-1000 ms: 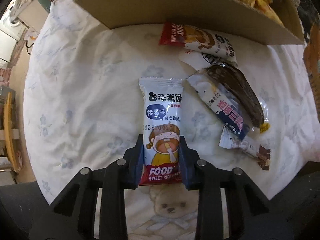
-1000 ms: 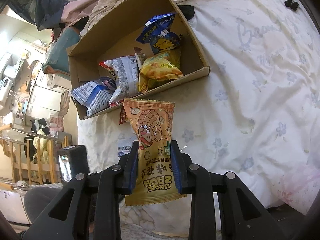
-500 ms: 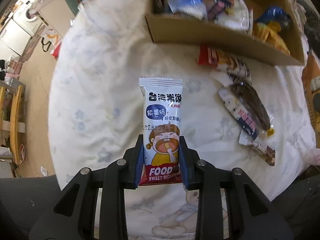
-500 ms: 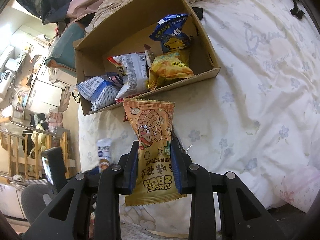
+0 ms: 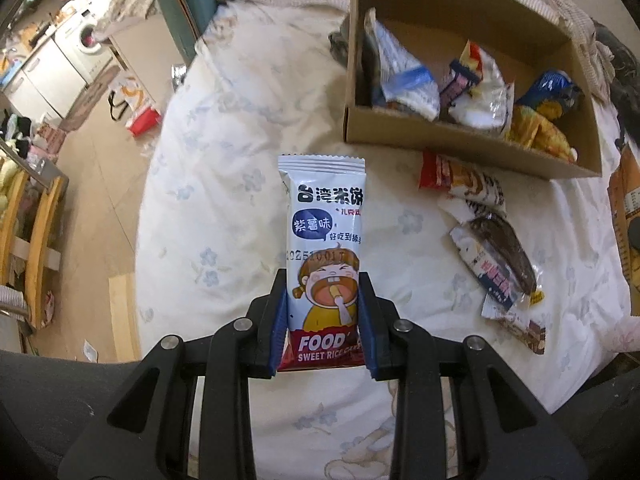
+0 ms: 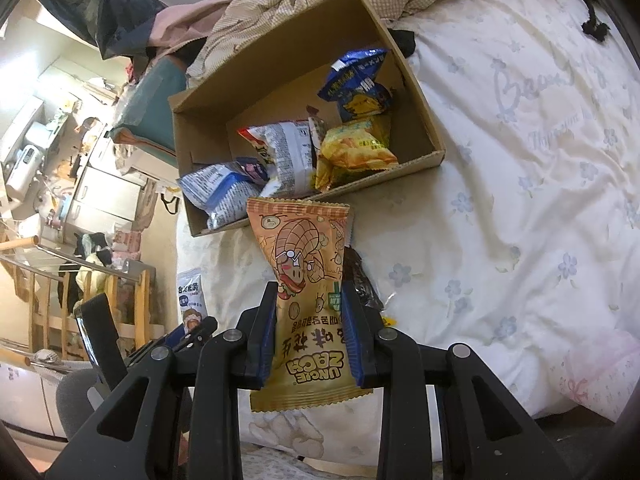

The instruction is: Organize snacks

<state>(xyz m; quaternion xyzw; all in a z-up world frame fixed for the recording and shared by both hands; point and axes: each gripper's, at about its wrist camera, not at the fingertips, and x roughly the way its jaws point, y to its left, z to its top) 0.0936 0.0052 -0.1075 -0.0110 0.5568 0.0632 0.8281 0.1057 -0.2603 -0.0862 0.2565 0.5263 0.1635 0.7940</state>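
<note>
place: home bedroom; signs: floral bedsheet (image 6: 520, 160); washing machine (image 5: 86, 38); drying rack (image 6: 80, 292)

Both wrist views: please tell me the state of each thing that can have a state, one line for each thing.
Left gripper: shut on the white rice cake packet, held in the air.
Right gripper: shut on the orange peanut snack bag.
Cardboard box: open on top, partly filled with snack bags.
Dark chocolate-coloured packet: sealed, lying flat on the bedsheet.
</note>
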